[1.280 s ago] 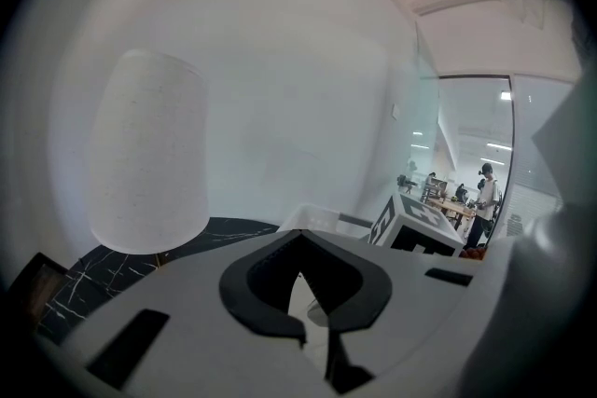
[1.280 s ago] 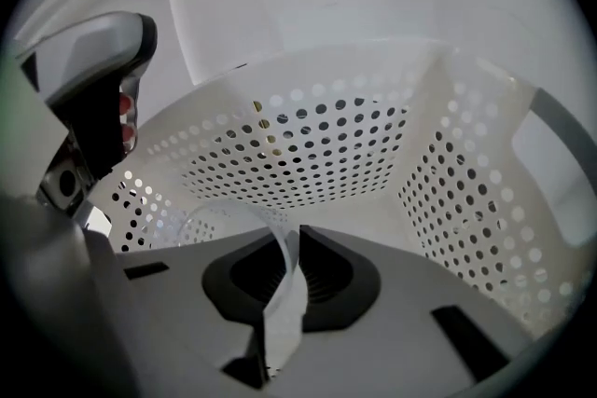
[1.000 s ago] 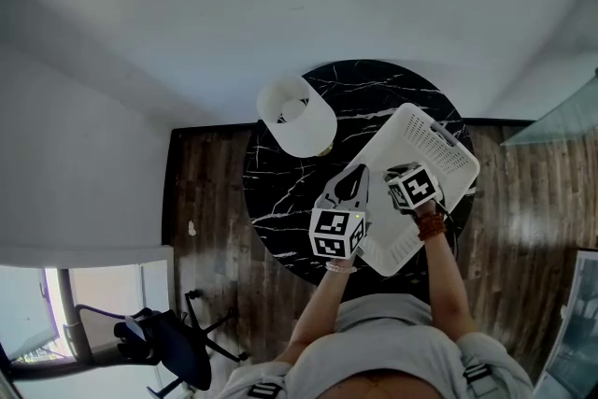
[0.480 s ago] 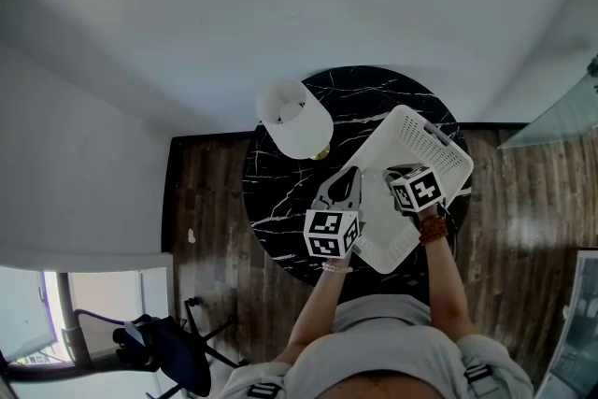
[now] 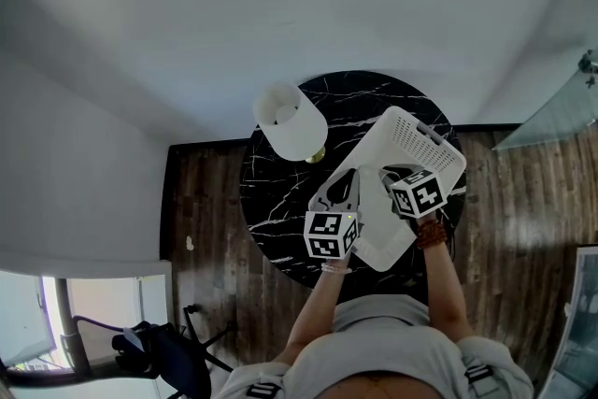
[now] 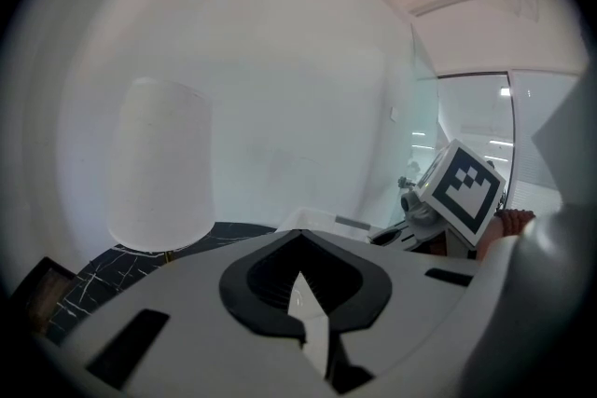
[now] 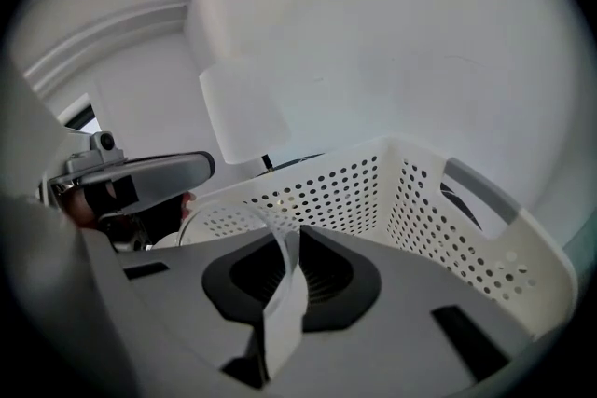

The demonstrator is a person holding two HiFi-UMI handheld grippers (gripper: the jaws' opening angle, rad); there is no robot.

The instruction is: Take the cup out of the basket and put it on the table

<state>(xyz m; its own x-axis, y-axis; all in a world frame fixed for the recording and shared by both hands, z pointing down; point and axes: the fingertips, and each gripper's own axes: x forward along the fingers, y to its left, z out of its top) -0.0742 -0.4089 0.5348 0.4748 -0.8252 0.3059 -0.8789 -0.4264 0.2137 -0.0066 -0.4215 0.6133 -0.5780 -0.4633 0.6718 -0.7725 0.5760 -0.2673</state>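
Observation:
A clear cup (image 7: 219, 212) shows as a thin transparent rim inside the white perforated basket (image 7: 448, 219). My right gripper (image 7: 284, 256) is shut on that rim, down between the basket walls. From the head view the basket (image 5: 420, 140) lies on the right of the round black marble table (image 5: 280, 196). The right gripper (image 5: 392, 178) is over the basket's middle, and the cup is hidden under it. My left gripper (image 5: 348, 185) hovers at the basket's left rim. Its jaws (image 6: 303, 294) are shut with nothing between them.
A white lamp shade (image 5: 291, 119) stands on the table's left side, close to the basket's far left corner. Dark wooden floor (image 5: 201, 201) surrounds the table, and a white wall rises behind it. A black chair (image 5: 154, 350) stands at the lower left.
The head view has drifted slightly left. The right gripper has shifted a little to the right relative to the basket; the left gripper keeps its place at the rim.

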